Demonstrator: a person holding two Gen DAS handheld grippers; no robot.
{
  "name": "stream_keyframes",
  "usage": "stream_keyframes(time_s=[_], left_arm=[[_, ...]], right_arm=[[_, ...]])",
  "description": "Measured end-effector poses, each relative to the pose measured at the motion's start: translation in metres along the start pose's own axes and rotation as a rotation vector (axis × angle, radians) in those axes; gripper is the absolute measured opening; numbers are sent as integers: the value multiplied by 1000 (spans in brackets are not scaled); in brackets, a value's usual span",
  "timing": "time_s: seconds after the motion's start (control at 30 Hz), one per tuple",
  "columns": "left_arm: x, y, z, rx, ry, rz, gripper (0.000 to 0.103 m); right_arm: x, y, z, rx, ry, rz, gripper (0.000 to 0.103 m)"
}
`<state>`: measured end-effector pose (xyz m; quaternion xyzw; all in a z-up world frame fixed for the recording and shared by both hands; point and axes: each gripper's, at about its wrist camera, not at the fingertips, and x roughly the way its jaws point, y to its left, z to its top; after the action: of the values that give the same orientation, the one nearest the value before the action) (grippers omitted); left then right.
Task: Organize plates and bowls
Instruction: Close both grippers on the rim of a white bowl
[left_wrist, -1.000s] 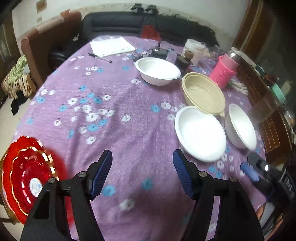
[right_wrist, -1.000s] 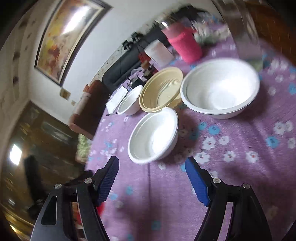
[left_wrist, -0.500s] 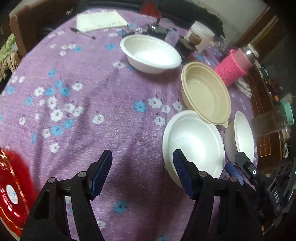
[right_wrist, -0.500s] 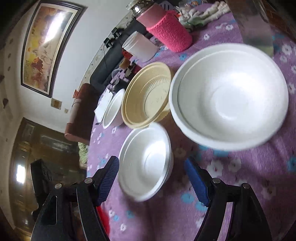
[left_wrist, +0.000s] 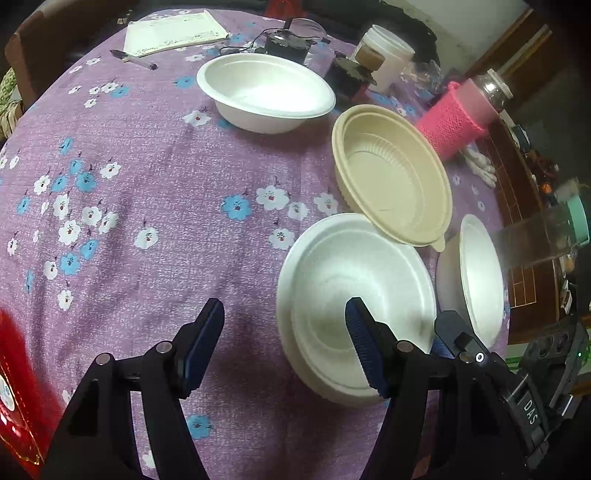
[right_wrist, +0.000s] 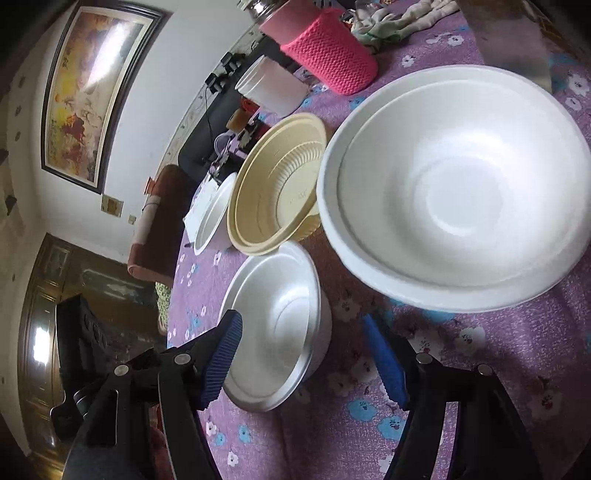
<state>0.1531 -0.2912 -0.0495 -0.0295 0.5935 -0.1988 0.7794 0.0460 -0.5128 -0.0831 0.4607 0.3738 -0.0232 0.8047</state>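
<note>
Four bowls stand on the purple flowered tablecloth (left_wrist: 155, 177). My left gripper (left_wrist: 284, 347) is open over the near white bowl (left_wrist: 354, 295): its right finger hangs above the bowl's inside, its left finger over the cloth. Behind it are a beige bowl (left_wrist: 391, 184), a far white bowl (left_wrist: 266, 96) and a white bowl (left_wrist: 476, 273) at the right. My right gripper (right_wrist: 303, 360) has closing jaws with the small white bowl (right_wrist: 280, 325) between them, and the pads are not pressing on it. Beyond it sit a big white bowl (right_wrist: 454, 192) and the beige bowl (right_wrist: 277, 184).
A red plate (left_wrist: 14, 387) lies at the table's near left edge. A pink knit-covered bottle (left_wrist: 454, 118), a white jar (left_wrist: 388, 62), dark gadgets (left_wrist: 284, 40), paper (left_wrist: 173, 31) and a pen stand at the back. The table's right edge lies close behind the right bowl.
Both grippers have come down and forward toward the bowls. The left view has swung right, away from the red plate. The right jaws have narrowed a little around the small white bowl.
</note>
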Motion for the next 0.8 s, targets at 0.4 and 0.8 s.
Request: stream_keyframes(time_s=[0.4,0.8], left_arm=[[-3,0,-4,4,-44,4,53],[1,3,-2,-2,-46,-15,11]], right_arm=[[7,-4,1,22,23,19,43],[13,-5,-1,15,15,-24,10]])
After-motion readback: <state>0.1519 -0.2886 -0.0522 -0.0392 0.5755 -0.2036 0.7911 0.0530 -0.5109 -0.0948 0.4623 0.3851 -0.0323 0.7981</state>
